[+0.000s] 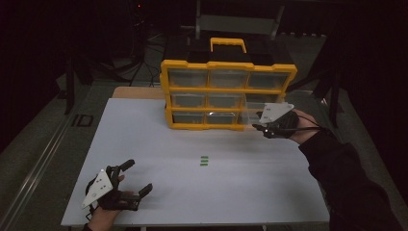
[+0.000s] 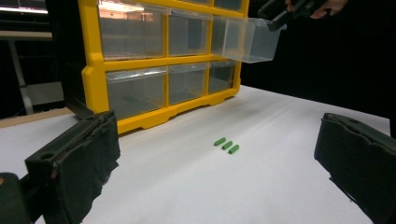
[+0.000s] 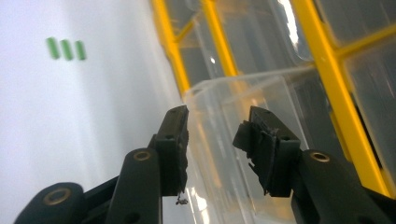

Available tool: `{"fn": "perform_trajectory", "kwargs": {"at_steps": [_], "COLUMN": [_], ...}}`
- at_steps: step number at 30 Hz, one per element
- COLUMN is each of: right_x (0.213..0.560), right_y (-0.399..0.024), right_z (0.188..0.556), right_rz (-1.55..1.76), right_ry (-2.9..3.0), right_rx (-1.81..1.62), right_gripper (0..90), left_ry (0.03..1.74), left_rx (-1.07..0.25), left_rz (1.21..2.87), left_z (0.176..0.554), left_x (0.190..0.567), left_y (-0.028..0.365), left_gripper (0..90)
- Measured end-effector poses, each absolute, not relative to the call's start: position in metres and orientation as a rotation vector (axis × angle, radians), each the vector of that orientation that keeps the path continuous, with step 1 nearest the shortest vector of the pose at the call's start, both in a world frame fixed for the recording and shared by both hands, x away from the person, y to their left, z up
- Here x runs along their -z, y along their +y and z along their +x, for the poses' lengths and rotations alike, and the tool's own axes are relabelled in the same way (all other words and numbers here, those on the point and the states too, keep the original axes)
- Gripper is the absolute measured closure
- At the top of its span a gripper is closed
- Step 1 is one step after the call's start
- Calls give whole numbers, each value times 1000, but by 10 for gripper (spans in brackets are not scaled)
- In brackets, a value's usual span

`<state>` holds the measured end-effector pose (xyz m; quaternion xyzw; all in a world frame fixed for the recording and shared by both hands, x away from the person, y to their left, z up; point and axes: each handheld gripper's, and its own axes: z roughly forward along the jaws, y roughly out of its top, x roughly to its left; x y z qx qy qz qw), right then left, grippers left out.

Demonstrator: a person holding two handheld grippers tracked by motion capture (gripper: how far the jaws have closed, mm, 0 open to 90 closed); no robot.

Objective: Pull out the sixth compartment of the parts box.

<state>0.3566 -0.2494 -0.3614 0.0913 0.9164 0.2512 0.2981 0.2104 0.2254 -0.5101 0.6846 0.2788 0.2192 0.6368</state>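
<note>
Cut off at the bottom edge: left hand [image 1: 103,216] at 7 o'clock. Too small to identify: three green pieces [image 1: 204,161] near centre. Hidden behind right gripper [image 1: 260,126]: pulled-out drawer's [image 1: 250,114] front.

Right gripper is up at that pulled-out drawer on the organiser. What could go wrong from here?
1. The clear plastic drawer juts far out of the yellow drawer organiser; the right gripper has its jaws parted around the front wall, so the drawer could tip or slide out.
2. The three small green pieces lie loose on the white table; a falling drawer might scatter them.
3. The left gripper rests open, too far away to catch it.
</note>
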Motion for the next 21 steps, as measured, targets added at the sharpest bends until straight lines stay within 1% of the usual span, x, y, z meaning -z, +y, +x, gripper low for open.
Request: {"fn": "perform_trajectory", "kwargs": {"at_steps": [5, 13, 16, 21], "right_x": [356, 350, 349, 353], "right_y": [-248, -250, -251, -253], "right_z": [357, 350, 343, 336], "right_rz": [382, 448, 500, 568], "right_ry": [2442, 2454, 2449, 2435], "right_rx": [-738, -870, -925, -987], "right_gripper": [565, 547, 503, 462], "left_ry": [636, 634, 633, 633], "left_rx": [-499, -497, -499, -497], "left_rz": [1563, 1565, 1567, 1567], "left_z": [210, 210, 210, 210], "left_x": [510, 510, 510, 510], "left_y": [226, 225, 225, 225], "left_gripper": [0, 0, 0, 0]}}
